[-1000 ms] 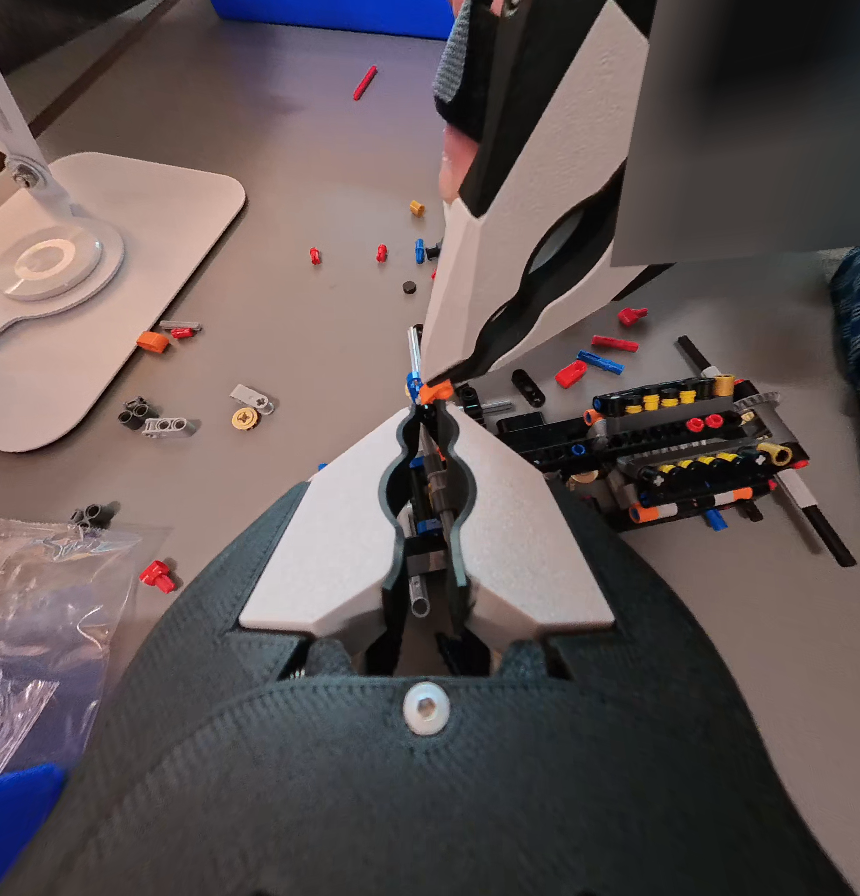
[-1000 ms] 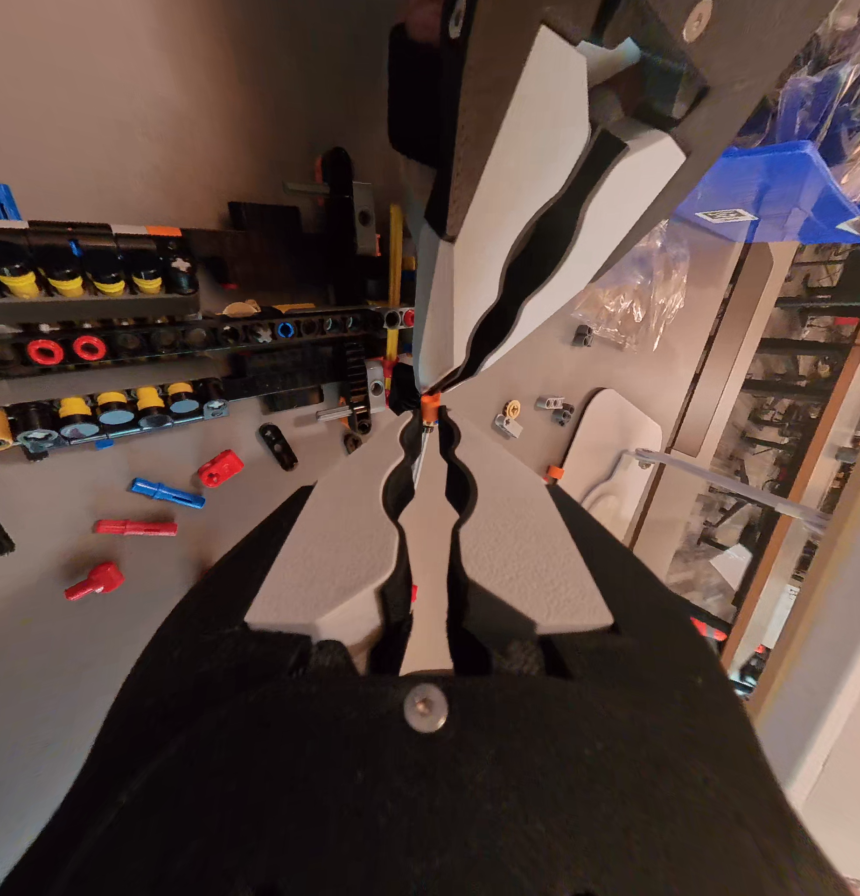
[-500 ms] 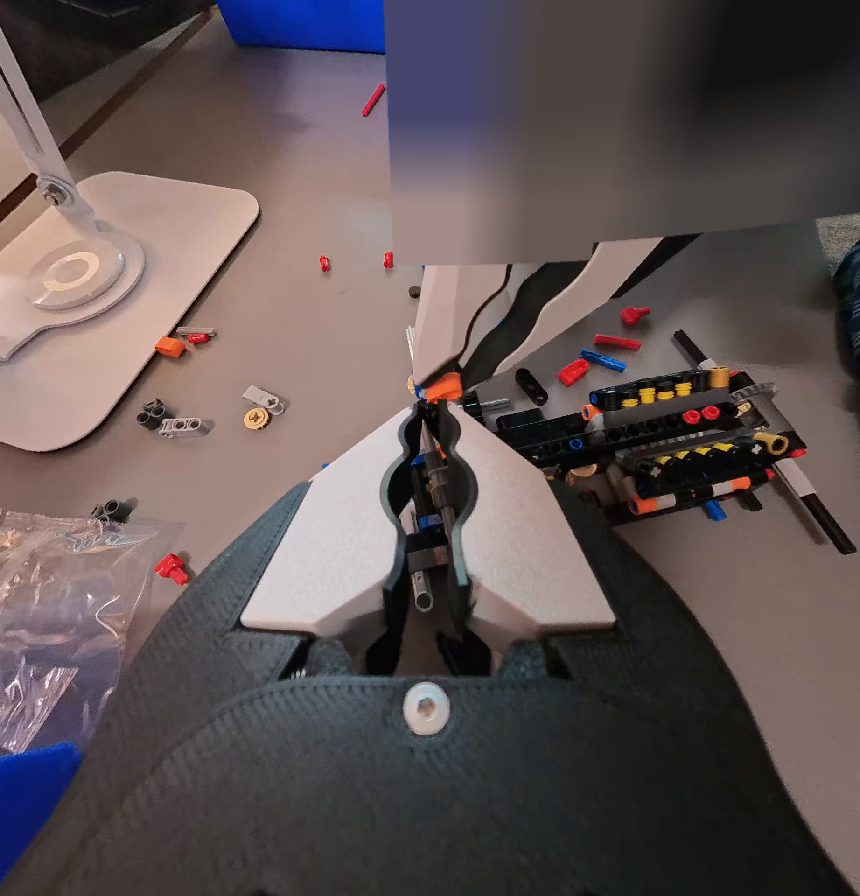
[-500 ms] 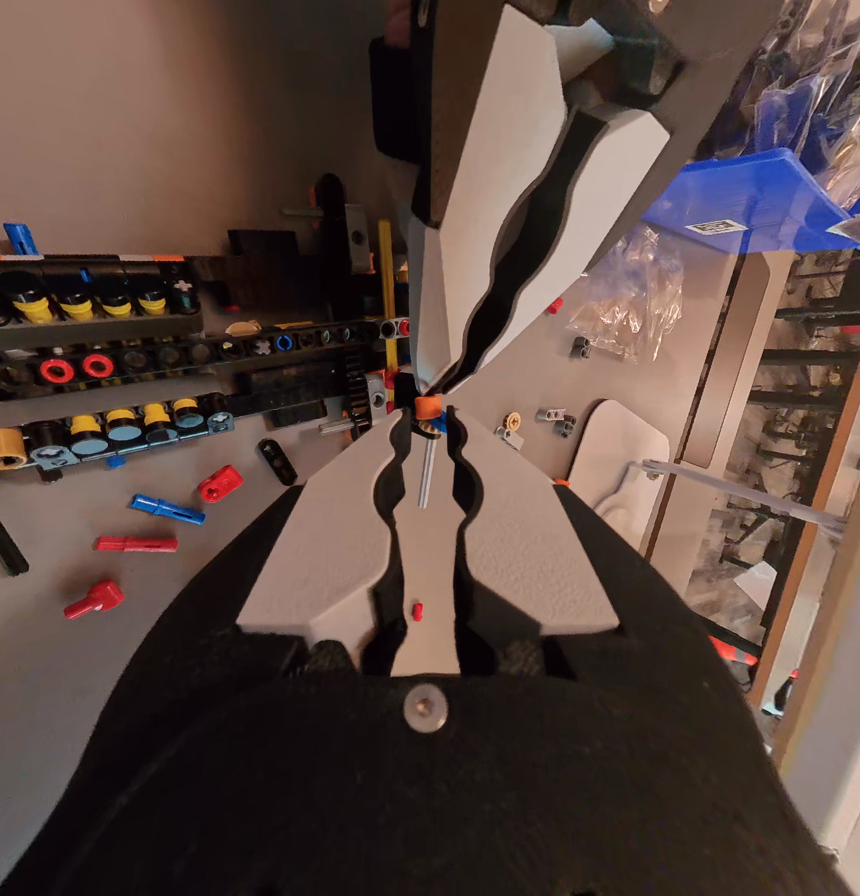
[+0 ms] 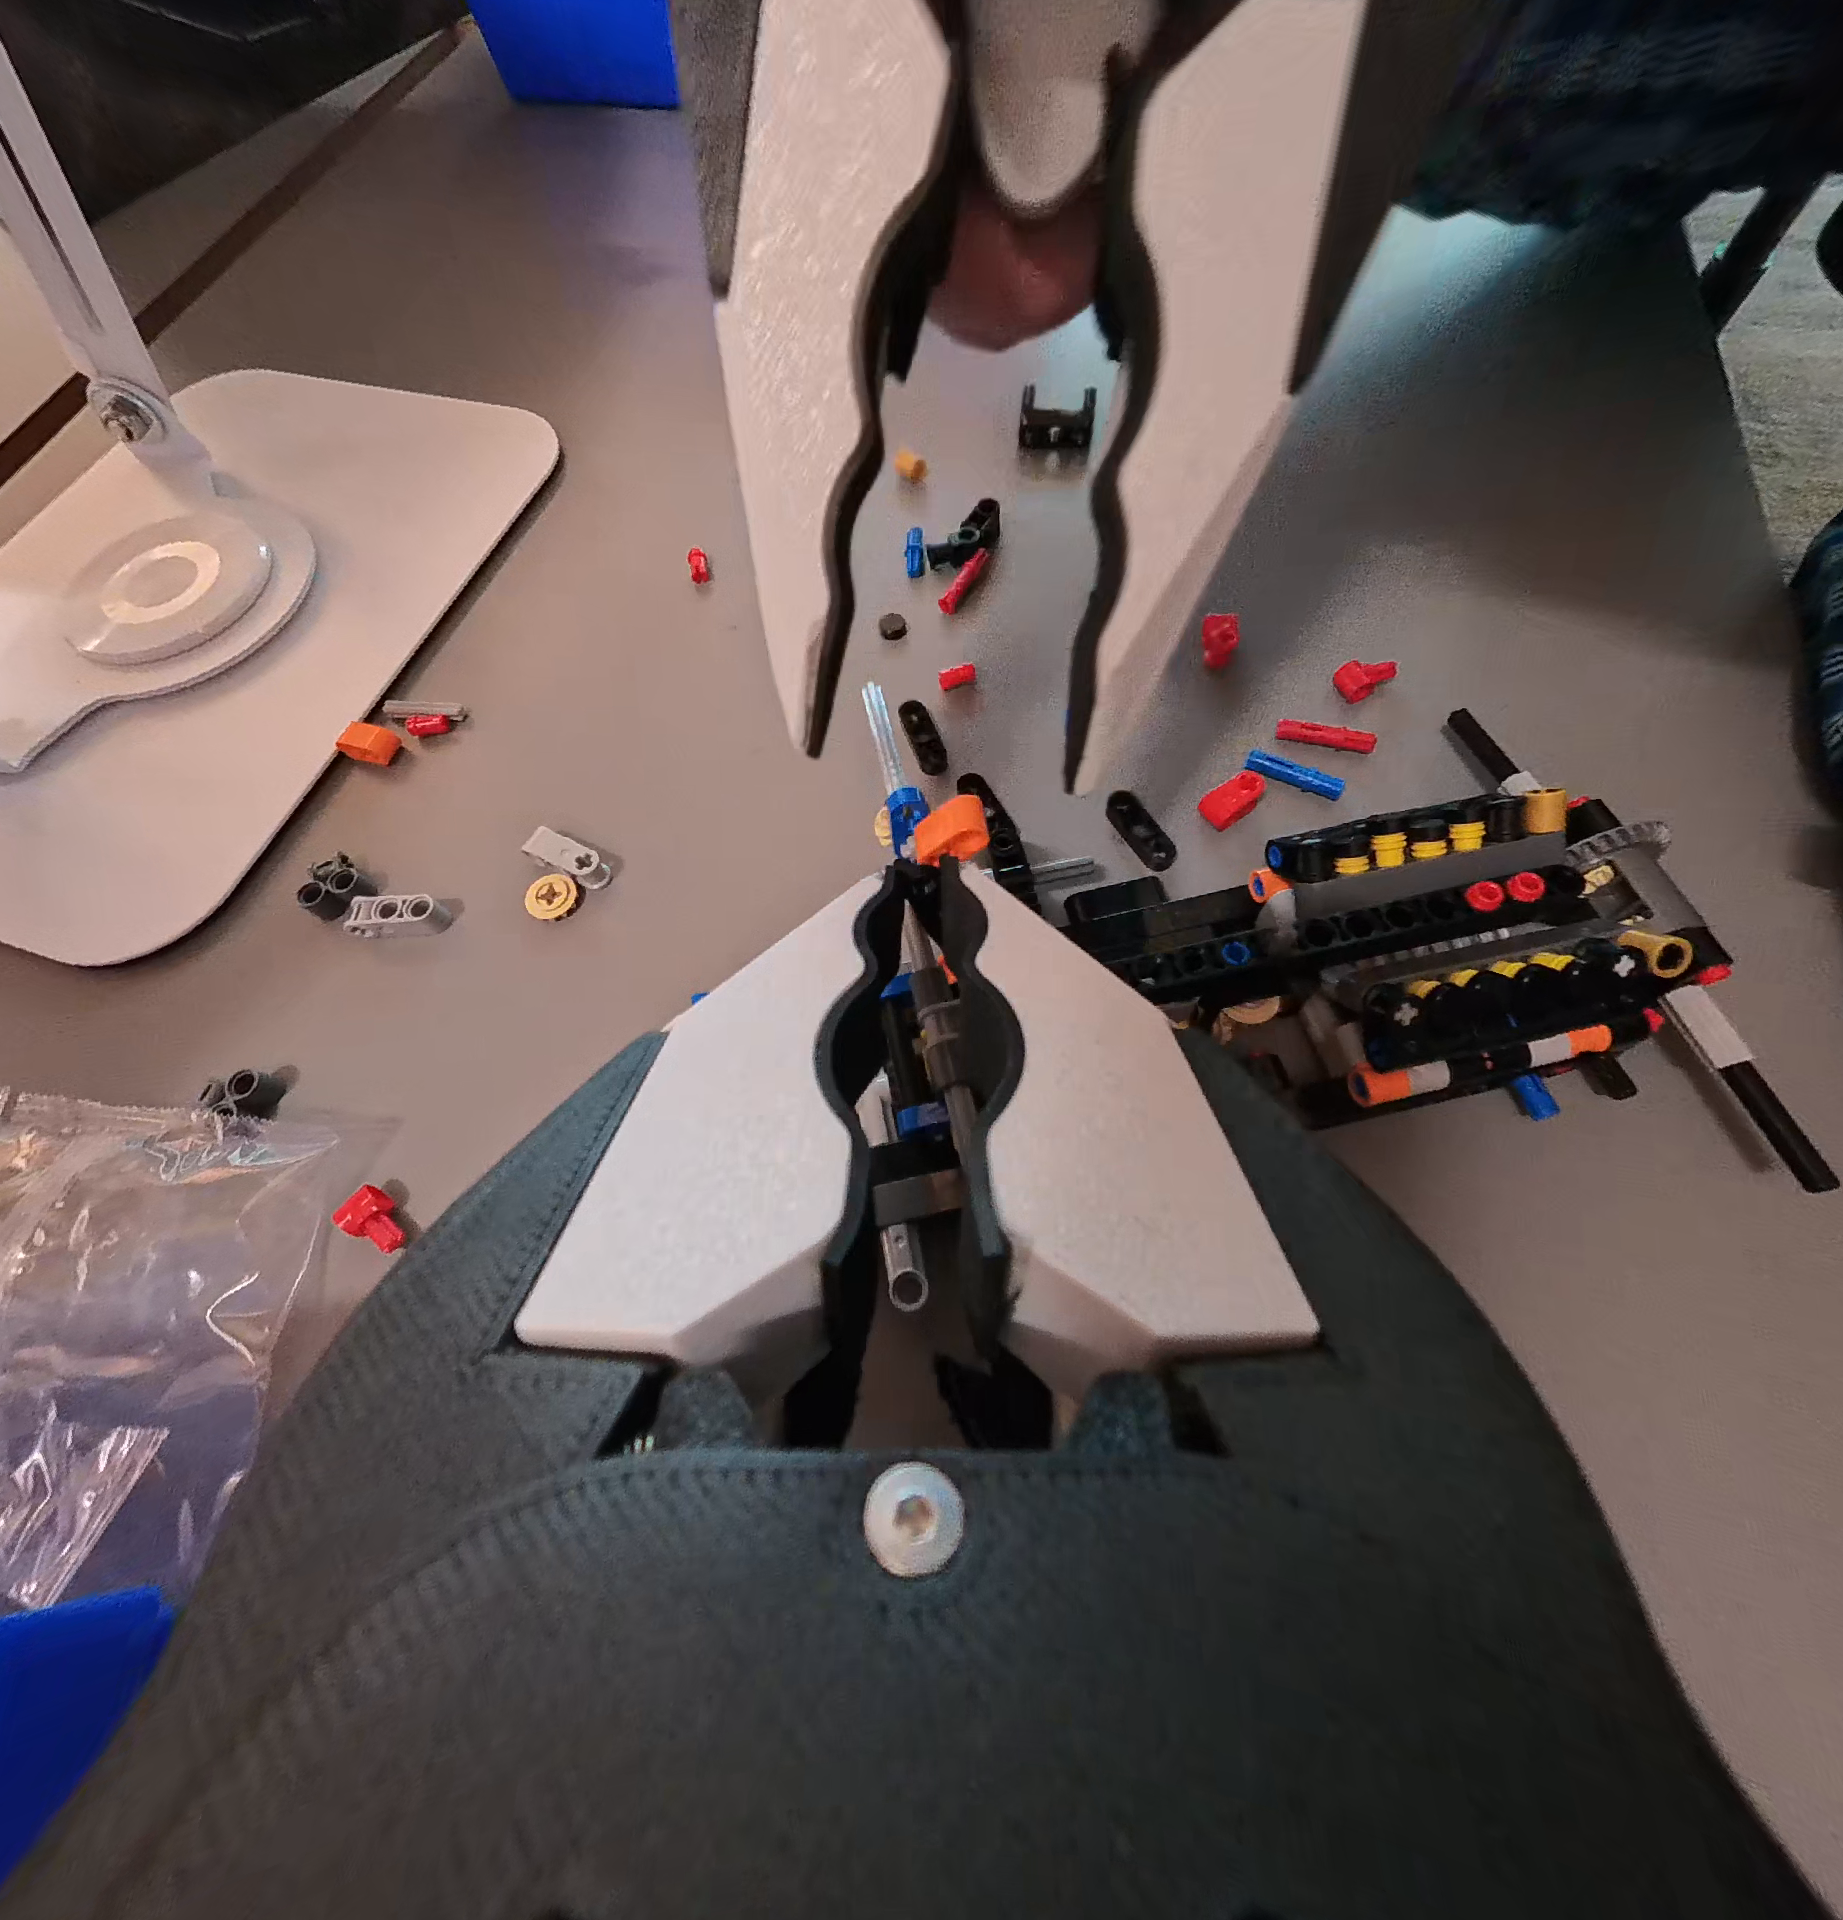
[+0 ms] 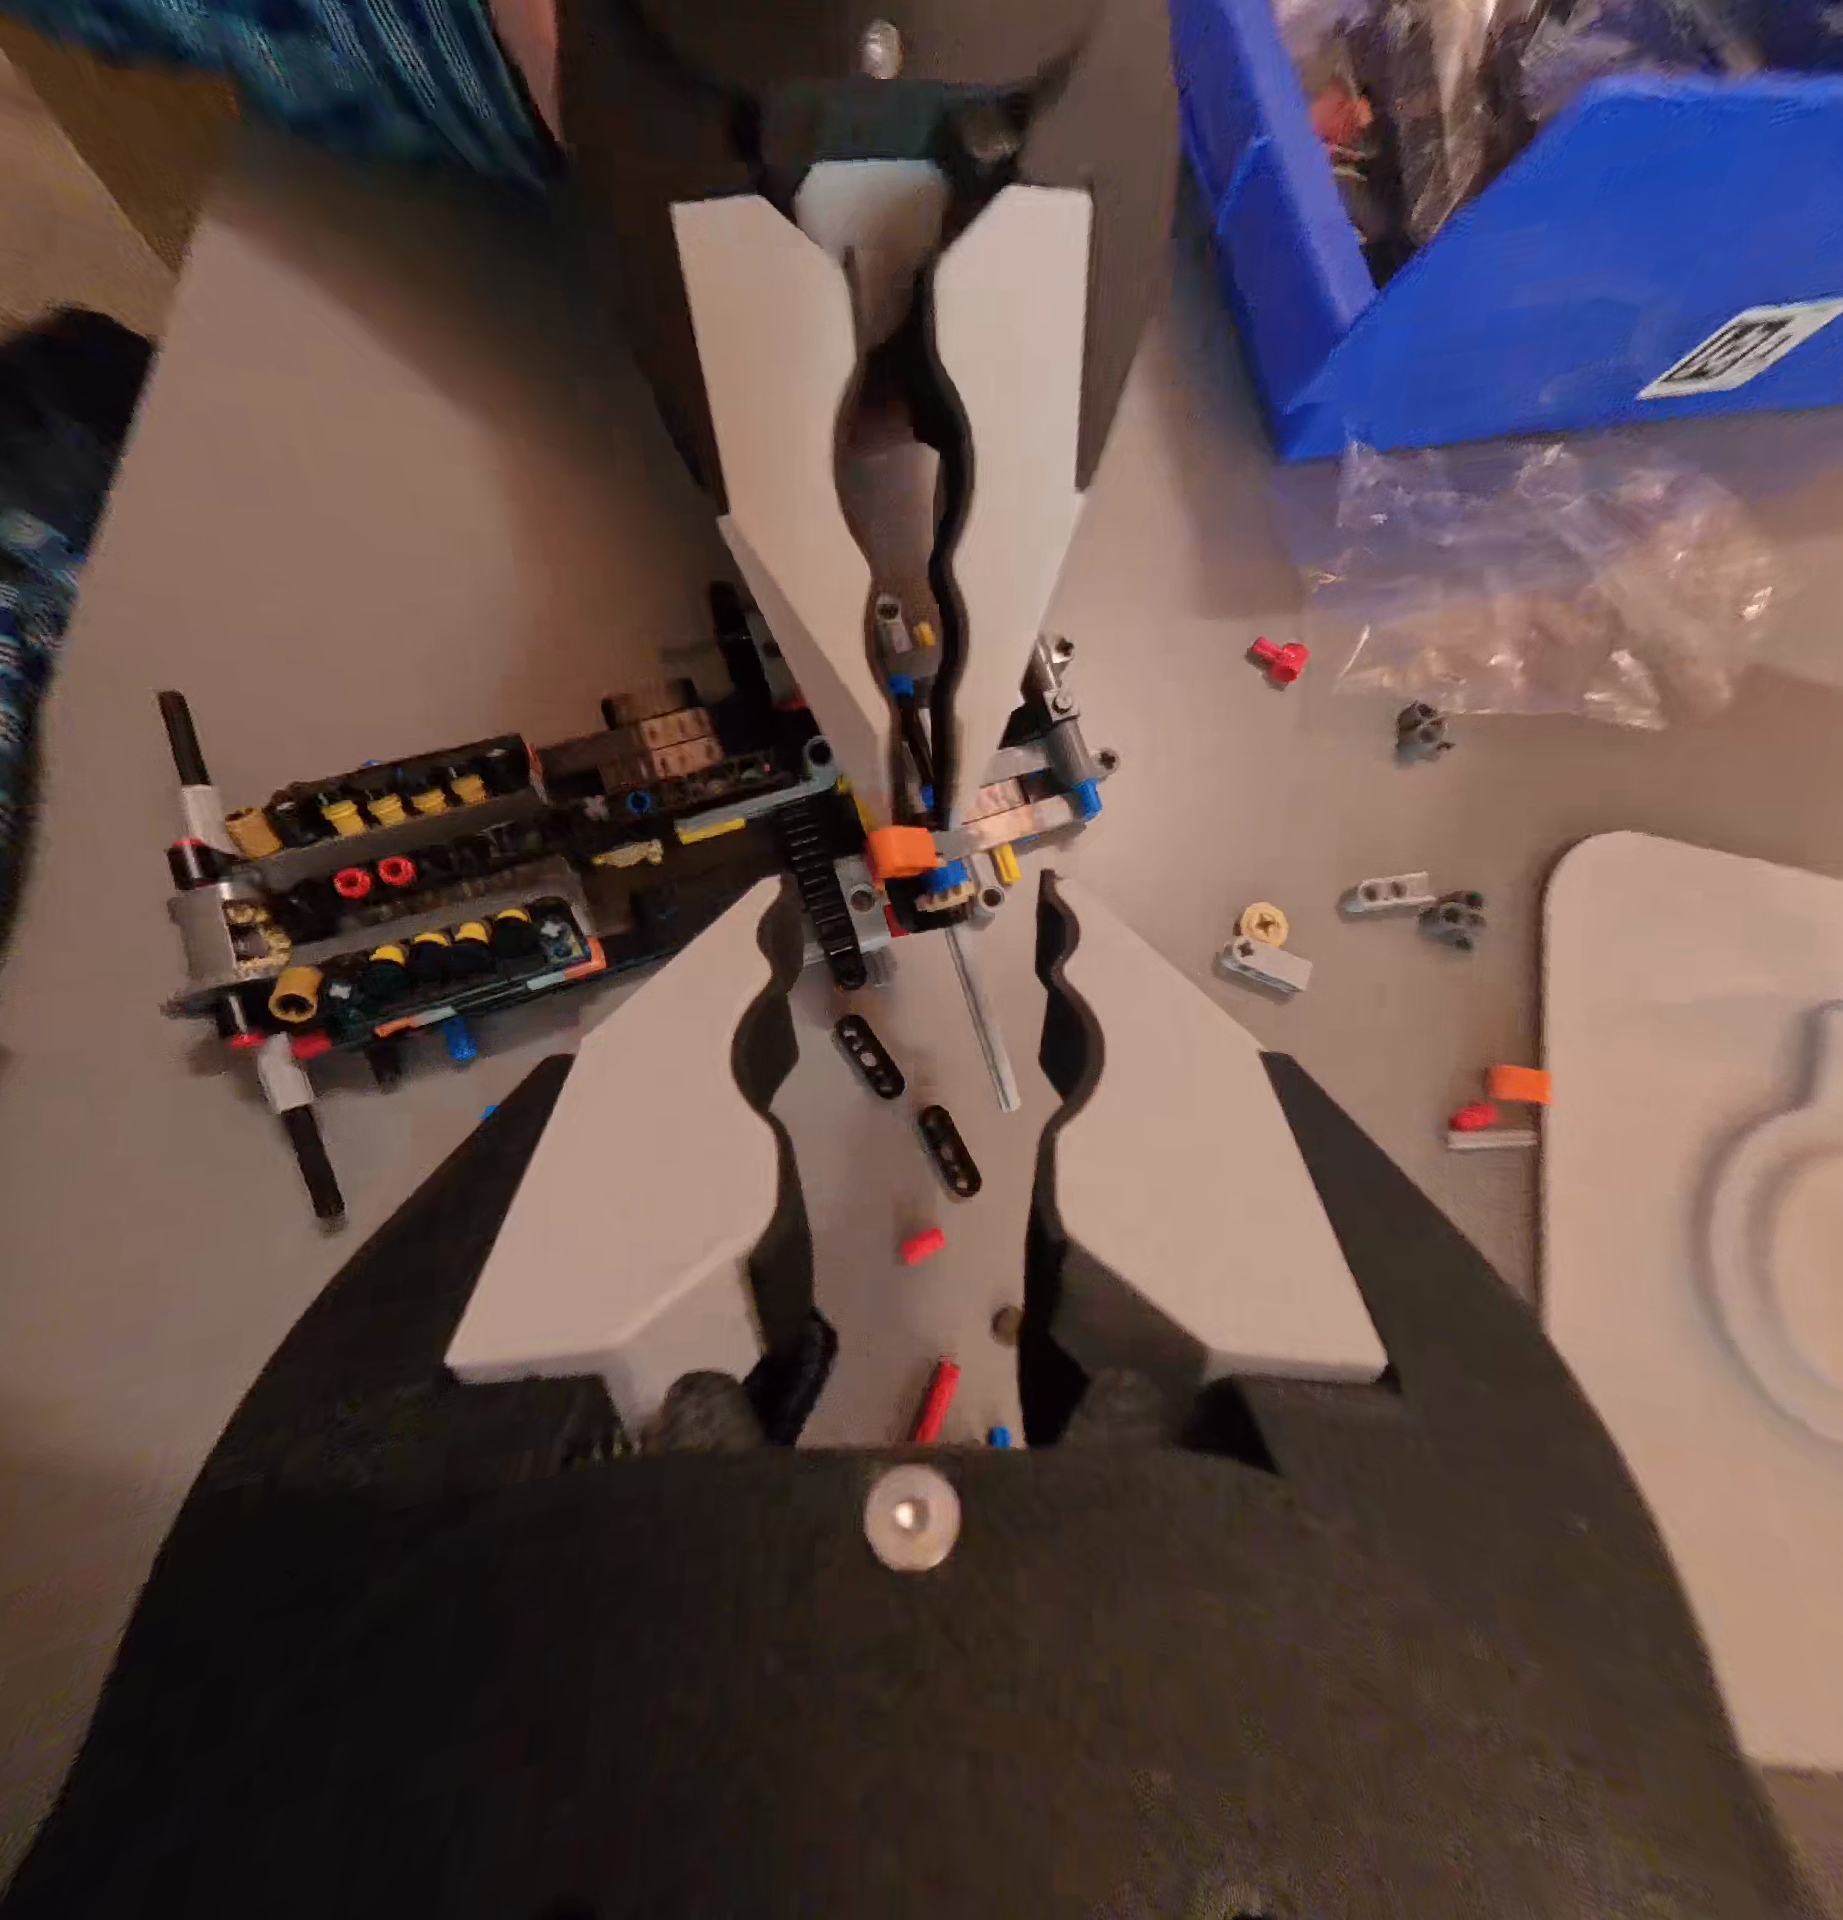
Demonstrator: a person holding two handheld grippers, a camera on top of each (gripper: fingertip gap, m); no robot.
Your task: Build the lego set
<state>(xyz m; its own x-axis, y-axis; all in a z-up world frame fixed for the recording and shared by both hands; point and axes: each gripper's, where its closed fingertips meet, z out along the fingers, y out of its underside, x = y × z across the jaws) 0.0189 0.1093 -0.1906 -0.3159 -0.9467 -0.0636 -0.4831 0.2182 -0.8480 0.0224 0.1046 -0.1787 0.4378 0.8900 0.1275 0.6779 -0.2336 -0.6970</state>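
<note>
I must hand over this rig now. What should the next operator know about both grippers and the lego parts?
Left gripper: shut on a small sub-assembly with an orange connector and a thin grey axle at its tip.
Right gripper: open, holding nothing, just short of that connector.
Main lego model: lies on the table, partly built.
Loose pins and beams are scattered around; more parts are in the clear bag.
Left: join the sub-assembly to the model and add the loose parts.

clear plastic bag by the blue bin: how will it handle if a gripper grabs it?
The bag is probably floppy: it lies crumpled and creased. Likely light, since only small pieces show through the film. The glossy film may slip between smooth fingers.
</note>
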